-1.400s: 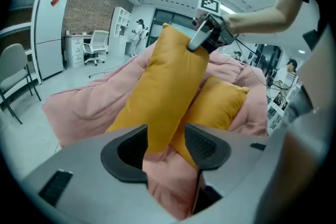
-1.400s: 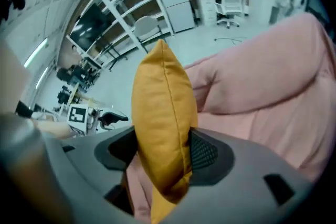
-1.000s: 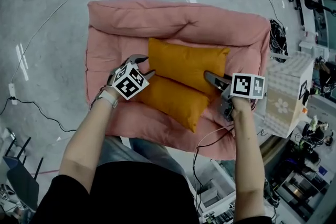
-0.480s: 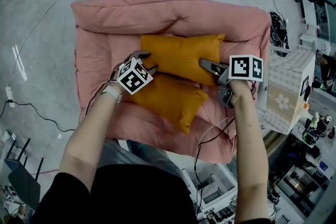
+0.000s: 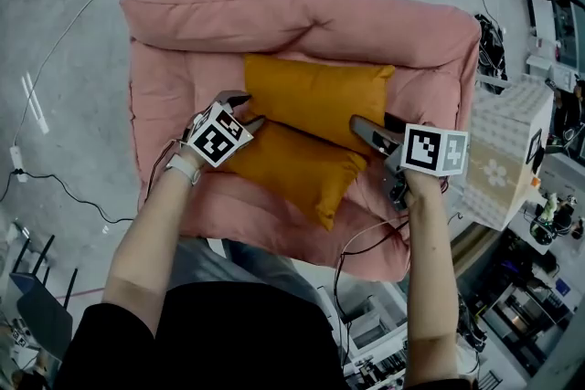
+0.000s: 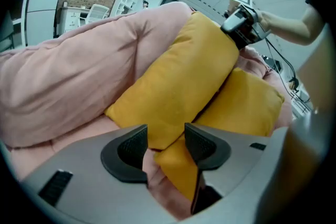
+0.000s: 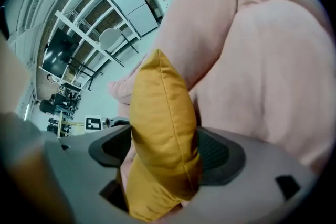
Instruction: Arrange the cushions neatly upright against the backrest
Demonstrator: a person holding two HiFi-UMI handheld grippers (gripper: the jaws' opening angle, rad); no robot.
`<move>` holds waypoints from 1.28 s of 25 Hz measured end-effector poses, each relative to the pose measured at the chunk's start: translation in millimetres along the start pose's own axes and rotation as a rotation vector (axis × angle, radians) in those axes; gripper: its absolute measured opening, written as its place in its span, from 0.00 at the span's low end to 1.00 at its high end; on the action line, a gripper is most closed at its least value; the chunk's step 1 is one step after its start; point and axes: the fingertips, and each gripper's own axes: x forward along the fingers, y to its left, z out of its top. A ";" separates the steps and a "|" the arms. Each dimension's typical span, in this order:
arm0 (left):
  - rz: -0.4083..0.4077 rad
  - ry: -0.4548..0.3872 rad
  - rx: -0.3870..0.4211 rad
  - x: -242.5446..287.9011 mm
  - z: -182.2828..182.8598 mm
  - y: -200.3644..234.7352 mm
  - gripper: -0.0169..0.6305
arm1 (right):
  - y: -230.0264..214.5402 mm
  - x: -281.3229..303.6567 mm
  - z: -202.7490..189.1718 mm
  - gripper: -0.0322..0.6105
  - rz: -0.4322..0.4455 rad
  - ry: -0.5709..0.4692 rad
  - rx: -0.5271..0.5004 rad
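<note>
Orange cushion [image 7: 157, 107] between right gripper [image 7: 165, 149] jaws, just opened.

You've got the rear cushion [image 5: 315, 96] leaning on the backrest [image 5: 292, 14]. The front cushion [image 5: 292, 169] lies on the seat [image 5: 239, 216] right before it, touching it. A box [image 5: 501, 164] stands off to the right.
</note>
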 end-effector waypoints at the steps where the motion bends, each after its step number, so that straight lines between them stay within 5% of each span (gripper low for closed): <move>1: 0.002 0.011 -0.014 -3.4 -10.8 0.1 0.36 | -1.2 -6.8 -4.6 0.65 -0.015 -0.014 0.003; 10: -0.053 0.146 -0.059 -0.7 -103.1 -29.1 0.36 | 12.3 -55.6 -54.4 0.65 -0.017 -0.123 0.088; 19: -0.119 0.085 -0.295 10.1 -126.6 -39.7 0.36 | 21.3 12.9 -179.3 0.65 -0.052 0.054 0.273; 25: -0.147 0.062 -0.281 17.6 -123.0 -56.7 0.21 | 26.8 18.6 -174.1 0.50 -0.089 -0.005 0.194; 32: -0.164 0.018 -0.235 24.5 -98.2 -90.4 0.14 | 28.7 -22.0 -161.3 0.47 -0.141 -0.079 0.152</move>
